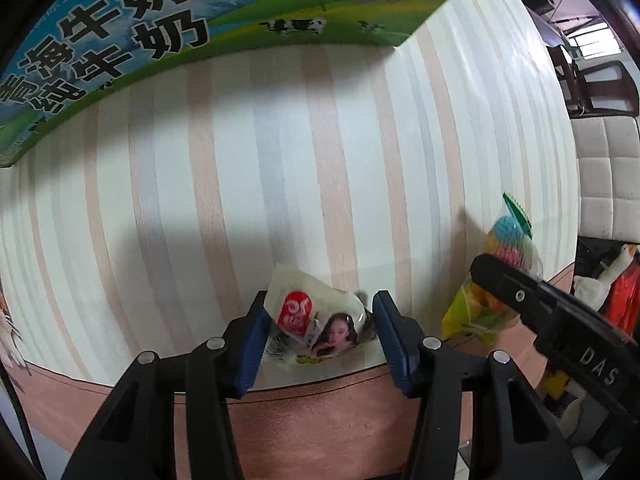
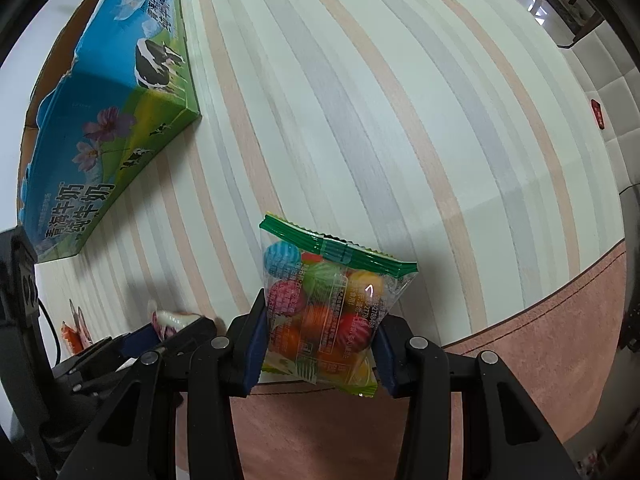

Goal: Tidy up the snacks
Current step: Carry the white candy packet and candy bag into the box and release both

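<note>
My left gripper [image 1: 320, 336] is shut on a small white snack packet [image 1: 316, 326] with a red logo and a woman's face, held over the table's near edge. My right gripper [image 2: 320, 340] is shut on a clear bag of coloured candy balls [image 2: 324, 300] with a green top seal. That bag [image 1: 500, 264] and the right gripper also show at the right of the left wrist view. The left gripper with its packet [image 2: 172, 320] shows low left in the right wrist view. A blue and green milk carton box [image 2: 104, 112] lies on the table's far left; it also shows in the left wrist view [image 1: 120, 40].
The striped table [image 1: 280, 160] has a pinkish rim [image 2: 520, 320] along its near edge. An orange wrapper [image 2: 74, 334] lies at the left. White padded seating [image 1: 608, 176] and dark chairs [image 1: 596, 84] stand beyond the table at the right.
</note>
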`<state>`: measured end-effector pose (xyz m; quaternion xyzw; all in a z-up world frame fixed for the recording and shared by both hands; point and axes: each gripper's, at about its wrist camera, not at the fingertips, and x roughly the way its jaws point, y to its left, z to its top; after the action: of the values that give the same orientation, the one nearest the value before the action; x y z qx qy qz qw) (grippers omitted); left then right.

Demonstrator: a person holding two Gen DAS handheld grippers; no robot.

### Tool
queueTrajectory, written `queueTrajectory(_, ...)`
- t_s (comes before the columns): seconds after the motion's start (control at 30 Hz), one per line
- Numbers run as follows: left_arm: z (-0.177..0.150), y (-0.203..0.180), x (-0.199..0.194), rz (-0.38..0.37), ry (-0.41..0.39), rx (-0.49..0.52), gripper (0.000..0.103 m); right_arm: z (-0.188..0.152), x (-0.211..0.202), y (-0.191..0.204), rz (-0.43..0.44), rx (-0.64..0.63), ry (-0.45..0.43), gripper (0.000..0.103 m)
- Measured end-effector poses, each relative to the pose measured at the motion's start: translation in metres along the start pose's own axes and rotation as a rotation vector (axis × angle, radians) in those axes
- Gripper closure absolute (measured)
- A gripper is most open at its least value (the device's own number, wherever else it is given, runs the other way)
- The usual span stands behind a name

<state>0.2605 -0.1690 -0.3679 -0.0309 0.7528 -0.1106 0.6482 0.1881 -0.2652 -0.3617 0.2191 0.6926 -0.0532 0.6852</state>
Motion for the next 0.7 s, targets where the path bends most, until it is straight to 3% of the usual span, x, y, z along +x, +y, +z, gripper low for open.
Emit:
queueTrajectory(0.33,-0.021,0.004,-0.023,-0.044,-0.035,-0.024,0.055,-0.004,-0.010,0.000,0.023,-0.003,-0.019,0.055)
queueTrajectory(0.7,-0.022,0.008,-0.120,-0.159,-0.184,-0.040,0.055,-0.008,-0.075,0.030,0.133,-0.099,-0.078,0.055)
